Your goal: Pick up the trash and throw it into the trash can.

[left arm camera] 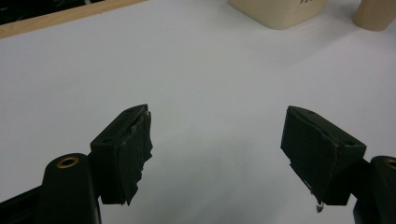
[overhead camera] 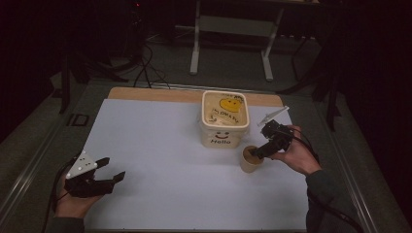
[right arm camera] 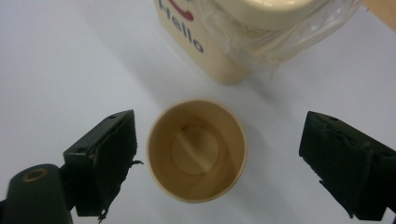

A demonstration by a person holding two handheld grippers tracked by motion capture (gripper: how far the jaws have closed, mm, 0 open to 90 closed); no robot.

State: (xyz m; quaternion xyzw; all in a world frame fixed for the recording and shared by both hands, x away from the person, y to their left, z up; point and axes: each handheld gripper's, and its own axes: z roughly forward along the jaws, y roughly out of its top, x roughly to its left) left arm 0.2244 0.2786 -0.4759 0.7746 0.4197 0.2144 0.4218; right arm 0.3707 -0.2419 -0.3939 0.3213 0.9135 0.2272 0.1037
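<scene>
An empty tan paper cup (overhead camera: 250, 158) (right arm camera: 196, 149) stands upright on the white sheet, just right of a cream tub (overhead camera: 224, 119) (right arm camera: 219, 35) marked "Hello" with a smiley lid. My right gripper (overhead camera: 258, 151) (right arm camera: 219, 154) hangs open right above the cup, its jaws spread to either side of the rim without touching it. My left gripper (overhead camera: 111, 170) (left arm camera: 217, 140) rests open near the sheet's front left corner, with bare white sheet between its jaws. In the left gripper view the tub (left arm camera: 278, 11) and the cup (left arm camera: 376, 14) sit at the far top edge.
The white sheet (overhead camera: 160, 160) covers a wooden tabletop (overhead camera: 145, 93) whose edge shows at the back. Beyond the table stand a metal frame (overhead camera: 233, 34) and cables (overhead camera: 145, 68) on a dark floor. Clear wrap clings around the tub's lid (right arm camera: 280, 32).
</scene>
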